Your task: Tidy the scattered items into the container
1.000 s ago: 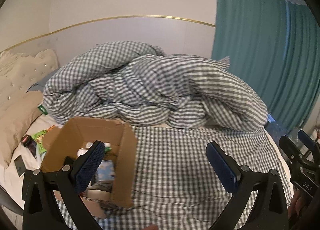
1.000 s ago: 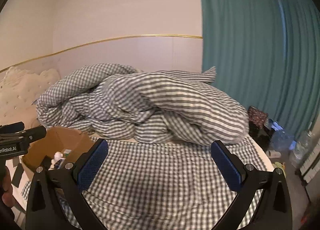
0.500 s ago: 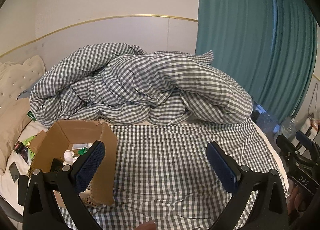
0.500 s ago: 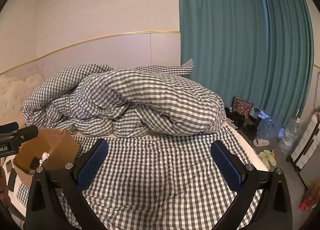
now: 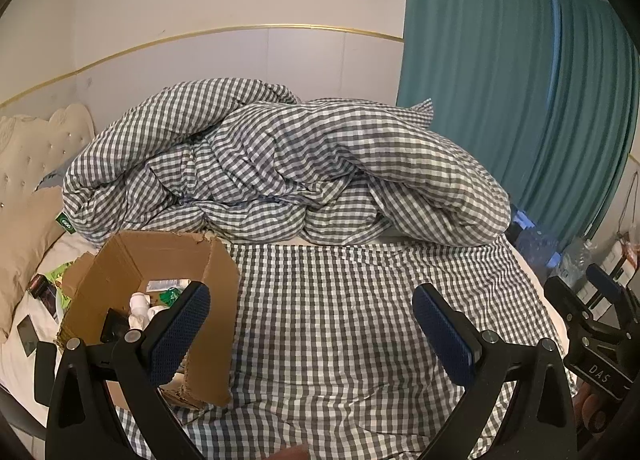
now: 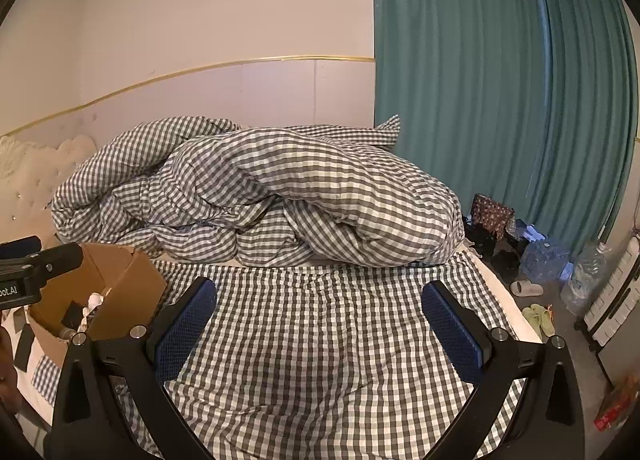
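An open cardboard box point(image 5: 216, 292) stands on the checked bed sheet at the left; it also shows in the right wrist view point(image 6: 132, 280). Inside lie white bottles point(image 5: 138, 304), a green packet point(image 5: 170, 294) and a dark item point(image 5: 114, 320). My left gripper point(image 5: 312, 324) is open and empty, held above the sheet beside the box's right wall. My right gripper point(image 6: 320, 320) is open and empty above the sheet, to the right of the box. A green packet point(image 5: 56, 274) and dark flat items point(image 5: 28, 334) lie outside the box at the far left.
A bunched checked duvet point(image 5: 280, 172) fills the back of the bed. A cream pillow point(image 5: 24, 244) and tufted headboard point(image 5: 36, 148) are at the left. Teal curtains point(image 6: 500, 100) hang at the right. Water bottles point(image 6: 560, 260), slippers point(image 6: 540, 316) and bags lie on the floor.
Both grippers have pulled back and swung right; the box now sits lower left and more of the curtains and floor shows. Both stay open and empty.
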`<state>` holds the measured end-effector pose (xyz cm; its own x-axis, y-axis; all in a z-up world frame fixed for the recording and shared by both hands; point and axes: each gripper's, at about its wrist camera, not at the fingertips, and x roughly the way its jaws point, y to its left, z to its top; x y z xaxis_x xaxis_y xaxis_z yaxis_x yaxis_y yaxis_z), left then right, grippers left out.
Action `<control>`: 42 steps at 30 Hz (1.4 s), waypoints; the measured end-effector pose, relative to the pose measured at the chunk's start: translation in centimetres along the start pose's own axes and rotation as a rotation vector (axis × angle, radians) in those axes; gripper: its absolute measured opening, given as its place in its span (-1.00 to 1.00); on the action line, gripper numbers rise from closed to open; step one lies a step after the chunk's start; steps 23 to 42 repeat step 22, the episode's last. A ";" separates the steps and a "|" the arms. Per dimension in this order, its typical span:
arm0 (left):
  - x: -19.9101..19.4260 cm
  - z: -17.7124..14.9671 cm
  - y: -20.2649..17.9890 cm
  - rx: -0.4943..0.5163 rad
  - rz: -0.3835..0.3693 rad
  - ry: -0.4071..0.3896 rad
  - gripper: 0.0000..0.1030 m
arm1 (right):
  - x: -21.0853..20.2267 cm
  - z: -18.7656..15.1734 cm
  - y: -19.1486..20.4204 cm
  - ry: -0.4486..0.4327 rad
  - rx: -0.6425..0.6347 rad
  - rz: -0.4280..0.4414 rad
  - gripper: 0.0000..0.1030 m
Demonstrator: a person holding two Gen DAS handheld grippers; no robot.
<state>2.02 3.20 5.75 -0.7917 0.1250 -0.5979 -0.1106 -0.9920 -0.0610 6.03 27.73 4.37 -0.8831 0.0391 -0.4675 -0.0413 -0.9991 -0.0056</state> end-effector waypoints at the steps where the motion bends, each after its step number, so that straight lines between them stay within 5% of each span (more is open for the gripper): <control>1: 0.0 0.0 0.0 0.000 0.001 0.001 1.00 | 0.1 0.0 0.1 0.001 0.001 0.000 0.99; 42: 0.4 -0.4 0.2 -0.003 0.003 0.005 1.00 | 0.6 -0.4 0.1 0.016 0.006 0.004 0.99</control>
